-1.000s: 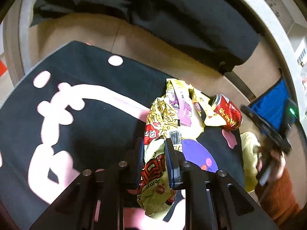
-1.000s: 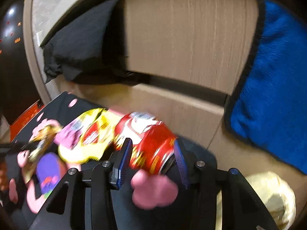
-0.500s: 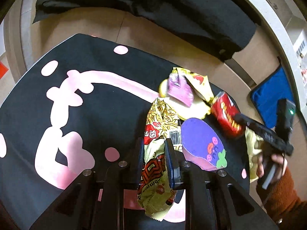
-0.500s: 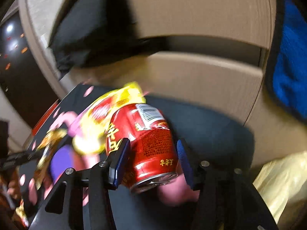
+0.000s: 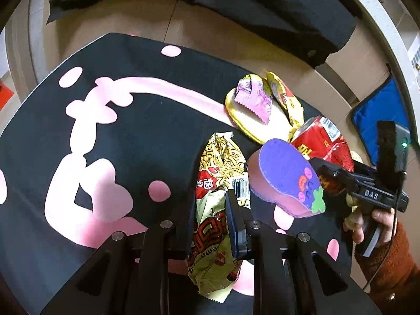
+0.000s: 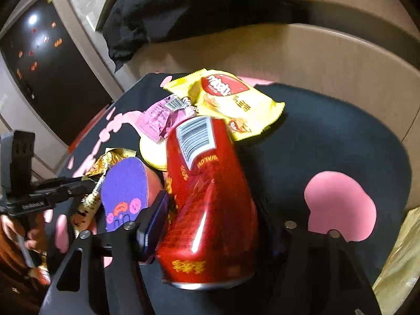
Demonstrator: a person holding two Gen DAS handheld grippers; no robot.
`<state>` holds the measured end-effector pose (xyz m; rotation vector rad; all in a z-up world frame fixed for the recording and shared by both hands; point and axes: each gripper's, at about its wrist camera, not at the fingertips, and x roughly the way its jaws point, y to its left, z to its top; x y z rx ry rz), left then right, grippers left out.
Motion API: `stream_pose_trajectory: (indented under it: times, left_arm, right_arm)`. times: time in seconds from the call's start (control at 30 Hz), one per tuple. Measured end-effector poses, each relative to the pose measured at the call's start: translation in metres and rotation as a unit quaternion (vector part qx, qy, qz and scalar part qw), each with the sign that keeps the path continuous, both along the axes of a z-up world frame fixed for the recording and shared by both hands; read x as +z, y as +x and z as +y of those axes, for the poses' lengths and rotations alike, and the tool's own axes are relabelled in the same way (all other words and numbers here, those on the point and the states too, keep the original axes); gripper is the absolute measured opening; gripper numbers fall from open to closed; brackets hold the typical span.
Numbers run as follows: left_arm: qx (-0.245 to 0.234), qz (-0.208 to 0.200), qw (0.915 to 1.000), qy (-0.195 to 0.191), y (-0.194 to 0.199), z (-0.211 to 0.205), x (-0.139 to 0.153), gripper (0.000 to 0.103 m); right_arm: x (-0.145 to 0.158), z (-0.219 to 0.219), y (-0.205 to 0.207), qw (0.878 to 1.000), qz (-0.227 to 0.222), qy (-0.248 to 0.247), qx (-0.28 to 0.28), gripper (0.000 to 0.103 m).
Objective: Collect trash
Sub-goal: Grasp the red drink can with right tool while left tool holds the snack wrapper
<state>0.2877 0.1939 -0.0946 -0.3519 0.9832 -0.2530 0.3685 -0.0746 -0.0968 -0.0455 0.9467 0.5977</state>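
Left gripper (image 5: 211, 210): you are clamping its jaws tight on the noodle wrapper (image 5: 218, 199), low in the middle of the left wrist frame; the crinkled yellow and red packet is sticking out above and below the jaws.

Right gripper (image 6: 210, 225): its jaws have just been opening, and they are standing wide with the red can (image 6: 207, 204) between them. The blue pad at the left of the frame is sitting just beside the can; you cannot tell from the blur whether it is pressing. The right-hand jaw is hidden behind the can.

Red can: in the left wrist frame it (image 5: 323, 144) is lying at the right of the trash pile, tilted, with its barcode facing up and its rim end towards the right gripper (image 5: 338, 176).

Trash pile: a yellow snack bag (image 6: 231, 102), a pink wrapper (image 6: 160, 120) and a round gold lid (image 5: 252, 123) are lying together above the can, touching one another. A purple-topped pink sponge (image 5: 286, 178) is sitting between the noodle wrapper and the can.

Black mat (image 5: 110, 141): it is carrying all the trash, its pink pattern filling the left half of the left wrist frame. It is lying on a wooden tabletop (image 5: 136, 15).

Surroundings: a black cloth (image 5: 236, 2) is lying across the top of the frame, a blue cloth (image 5: 378, 115) at the right edge.

Your hand (image 5: 375, 225): in an orange sleeve (image 5: 388, 265), it is gripping the right gripper's handle at the lower right.
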Motion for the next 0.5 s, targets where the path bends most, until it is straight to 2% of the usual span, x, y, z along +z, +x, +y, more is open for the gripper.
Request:
stream_pose_trajectory:
  times: [0.23, 0.5]
  left_arm:
    - [0.002, -0.003, 0.9998, 0.017, -0.002, -0.006, 0.001, 0.023]
    - [-0.006, -0.037, 0.9982, 0.046, -0.011, -0.023, 0.022, 0.022]
  right_arm:
    - [0.019, 0.002, -0.027, 0.998, -0.046, -0.05, 0.003, 0.054]
    - [0.055, -0.022, -0.053, 0.995, -0.084, -0.044, -0.027, 0.053]
